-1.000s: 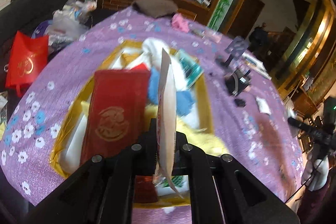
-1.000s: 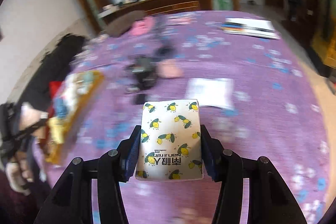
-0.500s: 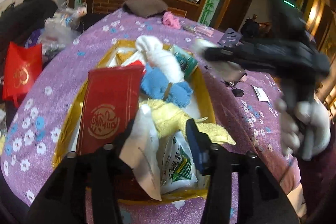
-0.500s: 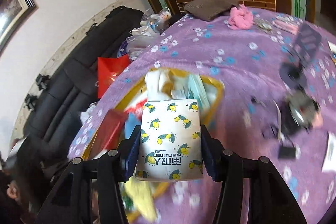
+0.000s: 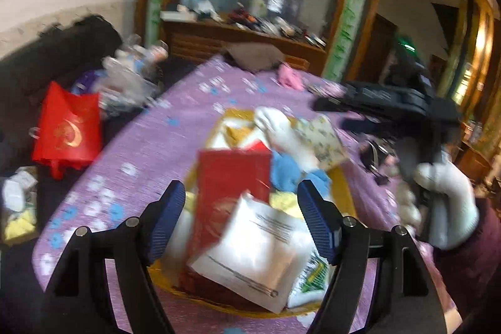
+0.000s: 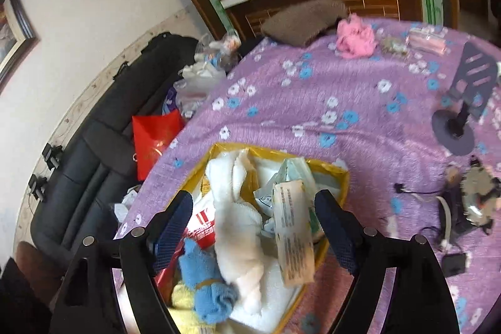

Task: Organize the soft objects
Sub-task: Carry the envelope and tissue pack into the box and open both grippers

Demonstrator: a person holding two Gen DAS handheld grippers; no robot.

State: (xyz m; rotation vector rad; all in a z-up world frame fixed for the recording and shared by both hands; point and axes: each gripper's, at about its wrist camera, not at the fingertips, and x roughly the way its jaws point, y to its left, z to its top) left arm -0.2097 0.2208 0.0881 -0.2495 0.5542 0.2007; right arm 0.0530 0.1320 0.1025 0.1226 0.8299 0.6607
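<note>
A gold tray (image 5: 346,193) (image 6: 339,177) on the purple flowered table holds soft things: a white towel (image 6: 238,240), a blue cloth (image 6: 206,287), a yellow cloth (image 5: 281,202), a red packet (image 5: 231,177). My left gripper (image 5: 241,221) is open above the tray's near end; a white packet (image 5: 256,255) lies below it. My right gripper (image 6: 253,224) is open over the tray; the lemon-print tissue pack (image 6: 294,233) (image 5: 322,140) lies on edge below it. The right gripper also shows in the left wrist view (image 5: 375,105).
A pink cloth (image 6: 355,36) and a brown cushion (image 6: 300,21) lie at the table's far edge. A black phone stand (image 6: 463,102) and a gadget with cables (image 6: 463,202) sit right of the tray. A red bag (image 5: 67,127) rests on the dark sofa at left.
My left gripper opened and dropped the white packet onto the tray. My right gripper swung over the tray and opened, releasing the lemon-print tissue pack into it.
</note>
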